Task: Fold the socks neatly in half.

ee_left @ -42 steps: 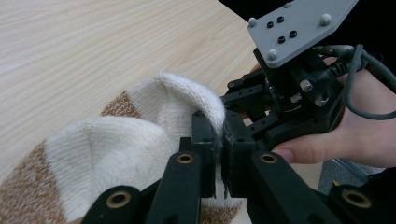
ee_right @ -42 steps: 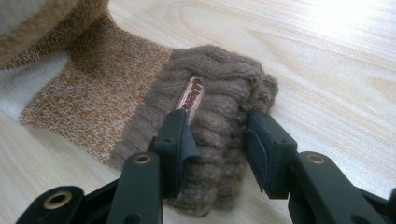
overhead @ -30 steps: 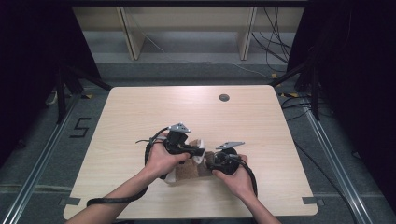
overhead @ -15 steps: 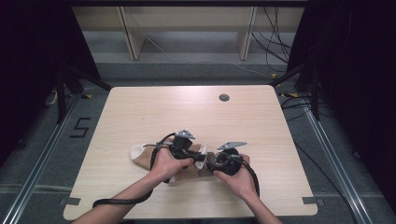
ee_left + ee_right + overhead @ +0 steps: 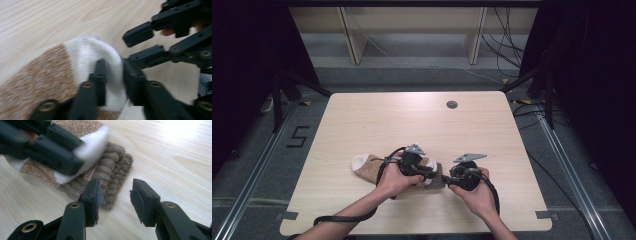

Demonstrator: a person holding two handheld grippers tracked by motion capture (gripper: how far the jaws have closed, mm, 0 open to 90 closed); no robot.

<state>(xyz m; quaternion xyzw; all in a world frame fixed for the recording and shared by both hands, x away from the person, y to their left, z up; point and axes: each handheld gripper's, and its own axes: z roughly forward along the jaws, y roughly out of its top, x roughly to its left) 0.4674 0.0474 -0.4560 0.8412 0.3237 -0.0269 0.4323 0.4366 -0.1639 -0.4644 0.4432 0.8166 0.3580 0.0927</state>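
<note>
A tan knitted sock (image 5: 373, 167) with a white toe lies flat on the table's near middle. Its white heel patch (image 5: 87, 53) sits between the jaws of my left gripper (image 5: 113, 68), which have just been opening and stand loose about the fabric. In the high view my left gripper (image 5: 434, 175) rests over the sock's right end. My right gripper (image 5: 115, 188) is open and has just been closing a little, with nothing between its jaws. The ribbed brown cuff (image 5: 116, 167) lies just beyond its left jaw. From above, my right gripper (image 5: 446, 179) points left at the cuff.
The light wooden table (image 5: 362, 120) has a dark round grommet (image 5: 452, 104) near its back edge. A black cable (image 5: 343, 218) trails from my left gripper along the forearm to the front edge. Dark frame posts and floor cables surround the table.
The sock, bunched under both hands a second ago, now lies stretched out to the left with its white toe showing. My left gripper has sunk onto it. The right hand has stayed put.
</note>
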